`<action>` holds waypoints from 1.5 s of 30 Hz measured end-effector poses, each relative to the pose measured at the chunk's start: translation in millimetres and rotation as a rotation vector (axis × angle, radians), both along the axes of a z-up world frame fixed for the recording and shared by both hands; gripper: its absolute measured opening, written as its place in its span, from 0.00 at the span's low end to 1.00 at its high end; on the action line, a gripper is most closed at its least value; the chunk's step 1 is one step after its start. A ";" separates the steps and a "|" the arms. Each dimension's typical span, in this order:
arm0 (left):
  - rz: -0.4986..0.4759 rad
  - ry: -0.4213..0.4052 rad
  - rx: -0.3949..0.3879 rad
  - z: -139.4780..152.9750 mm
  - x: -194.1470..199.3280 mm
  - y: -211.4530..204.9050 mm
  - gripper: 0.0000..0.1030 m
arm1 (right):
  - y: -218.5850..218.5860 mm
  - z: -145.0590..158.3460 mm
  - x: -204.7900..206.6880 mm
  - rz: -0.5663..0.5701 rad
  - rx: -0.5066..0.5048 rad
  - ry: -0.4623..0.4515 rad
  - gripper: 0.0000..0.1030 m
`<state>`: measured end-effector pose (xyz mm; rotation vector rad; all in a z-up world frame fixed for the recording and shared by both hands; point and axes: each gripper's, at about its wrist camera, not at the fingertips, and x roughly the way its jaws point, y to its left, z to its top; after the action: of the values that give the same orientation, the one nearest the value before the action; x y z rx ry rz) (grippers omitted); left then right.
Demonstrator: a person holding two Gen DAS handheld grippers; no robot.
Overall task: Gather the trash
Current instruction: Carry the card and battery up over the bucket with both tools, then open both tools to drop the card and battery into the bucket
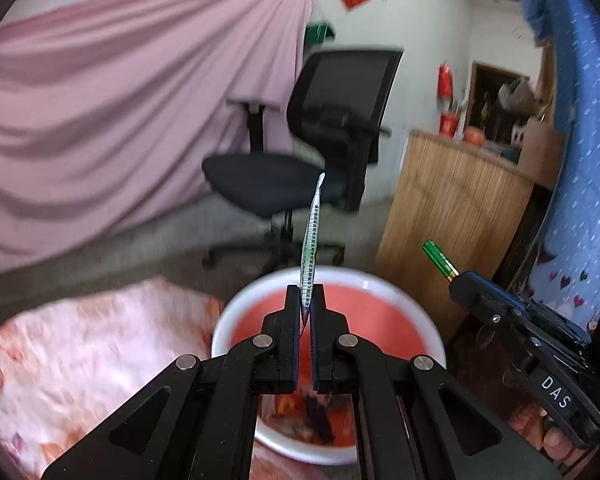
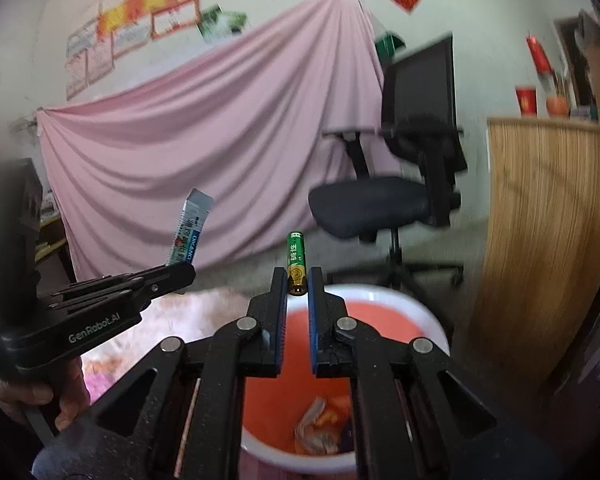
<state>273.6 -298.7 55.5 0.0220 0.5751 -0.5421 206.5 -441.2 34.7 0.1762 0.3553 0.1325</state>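
From my remote feed I note a pink sheet [image 2: 220, 128] draped across a pale wall [image 2: 60, 8] bearing posters [image 2: 132, 36]. A black office chair [image 1: 320, 152] stands on grey floor [image 1: 140, 240], beside a wood-grain cabinet [image 2: 548, 220].

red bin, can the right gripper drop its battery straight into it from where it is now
Probably yes. The right gripper is shut on the green battery, with the red bin open directly below and nothing between them. The left gripper, holding a sachet, sits off to the side.
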 end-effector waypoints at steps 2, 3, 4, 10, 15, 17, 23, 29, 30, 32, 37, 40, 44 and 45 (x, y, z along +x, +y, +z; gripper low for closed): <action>0.001 0.054 0.019 -10.9 8.2 -2.0 0.02 | -2.8 -10.2 5.5 0.002 0.009 0.043 0.31; -0.001 0.084 0.029 -16.5 12.5 -4.0 0.02 | -3.8 -14.8 7.5 0.003 0.012 0.061 0.31; 0.000 0.106 0.036 -21.6 14.5 -4.9 0.02 | -4.3 -19.9 9.8 0.004 0.017 0.084 0.31; -0.004 0.222 0.048 -44.6 23.7 -2.0 0.02 | -9.6 -39.4 16.1 0.003 0.043 0.182 0.31; -0.016 0.273 0.061 -54.3 27.7 -3.2 0.02 | -12.0 -48.4 20.4 0.005 0.049 0.239 0.31; -0.019 0.282 0.064 -56.4 26.3 -2.4 0.02 | -12.0 -52.2 22.7 0.006 0.047 0.264 0.31; -0.016 0.304 0.072 -57.5 26.8 -1.0 0.03 | -15.6 -58.8 27.8 0.009 0.054 0.306 0.32; 0.003 0.316 0.064 -57.1 26.8 5.0 0.14 | -16.8 -59.3 29.0 -0.003 0.058 0.324 0.33; 0.006 0.315 0.060 -56.5 26.4 6.3 0.17 | -16.9 -58.6 28.9 -0.005 0.056 0.325 0.33; 0.014 0.312 0.050 -55.4 25.4 11.2 0.20 | -17.0 -57.4 28.9 -0.009 0.056 0.327 0.33; 0.043 0.305 0.024 -51.3 22.0 22.8 0.33 | -16.4 -53.8 29.7 -0.019 0.052 0.333 0.42; 0.071 0.293 0.005 -48.4 19.8 33.5 0.40 | -16.0 -52.4 28.4 -0.023 0.052 0.330 0.59; 0.102 0.275 -0.026 -42.8 15.0 47.3 0.51 | -13.5 -48.2 28.0 -0.033 0.046 0.328 0.74; 0.114 0.266 -0.035 -40.7 13.1 51.8 0.56 | -13.3 -47.2 28.1 -0.038 0.045 0.328 0.76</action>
<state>286.7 -246.9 14.7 -0.1167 0.8210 -0.4470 234.6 -454.4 -12.6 0.2496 0.6754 0.0739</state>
